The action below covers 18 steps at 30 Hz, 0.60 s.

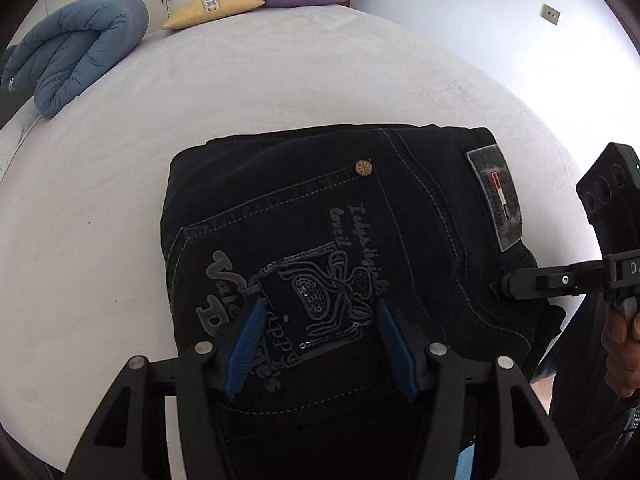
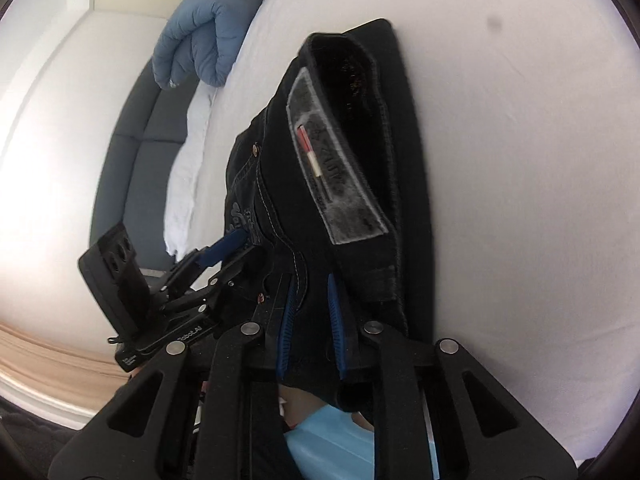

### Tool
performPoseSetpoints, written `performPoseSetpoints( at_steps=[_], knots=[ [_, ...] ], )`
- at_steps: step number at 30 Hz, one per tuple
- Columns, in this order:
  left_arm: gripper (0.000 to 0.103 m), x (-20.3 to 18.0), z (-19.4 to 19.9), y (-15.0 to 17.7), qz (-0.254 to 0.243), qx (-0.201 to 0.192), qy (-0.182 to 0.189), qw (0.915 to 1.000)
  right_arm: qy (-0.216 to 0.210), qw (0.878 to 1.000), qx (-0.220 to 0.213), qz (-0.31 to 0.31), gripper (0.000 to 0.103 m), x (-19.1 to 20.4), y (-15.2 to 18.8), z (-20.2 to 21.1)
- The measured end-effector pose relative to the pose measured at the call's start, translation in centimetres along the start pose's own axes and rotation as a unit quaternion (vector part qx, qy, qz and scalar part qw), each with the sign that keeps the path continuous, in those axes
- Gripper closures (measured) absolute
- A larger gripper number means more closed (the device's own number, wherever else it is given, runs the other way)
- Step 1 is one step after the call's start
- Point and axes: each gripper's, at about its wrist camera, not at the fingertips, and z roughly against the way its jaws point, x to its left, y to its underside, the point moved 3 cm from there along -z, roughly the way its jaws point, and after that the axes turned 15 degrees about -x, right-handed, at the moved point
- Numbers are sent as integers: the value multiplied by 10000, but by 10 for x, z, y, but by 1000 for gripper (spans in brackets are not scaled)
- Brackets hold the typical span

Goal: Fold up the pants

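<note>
We have the pants folded into a compact dark bundle on the pale bed sheet, at its near edge, well apart from the blue duvet and the two pillows at the far side. Back pocket and leather waistband patch face up, so the waist end lies on top. Our left gripper hovers above the embroidered pocket with its blue pads spread and nothing between them, we judge so it is free to press or smooth the stack. Our right gripper comes in at the patch side of the pants with its pads drawn close on a fold of denim below the patch; it seems to pinch that edge, probably to keep the layers from springing open.
</note>
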Motion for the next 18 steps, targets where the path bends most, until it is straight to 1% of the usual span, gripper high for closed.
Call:
performPoseSetpoints(
  at_steps=[4,5,7,9,11,13,16,18],
  knots=[
    [42,-1,-2,0,-27,-3,10,10000,76,9999,-89,126,88,4,3,19],
    [42,-2,-2,0,-9,-1,13,10000,145,9997,-140,130,85,5,3,26],
    [42,0,-2,-2,36,-9,13,10000,312,9988,-347,129,85,14,-1,36],
    [42,-1,0,-3,37,-27,-3,10000,389,9971,-612,218,84,19,-6,58],
    [42,-1,6,-7,66,-91,0,9999,424,9953,-798,339,84,26,-15,68],
    [42,0,10,-14,84,-163,-1,9998,511,9945,-812,432,84,31,-22,69],
    [42,11,19,-30,91,-376,-59,9992,397,9952,-687,566,84,38,-27,61],
    [42,20,12,-43,86,-395,-153,9991,309,9953,-530,748,84,48,-29,52]
  ],
)
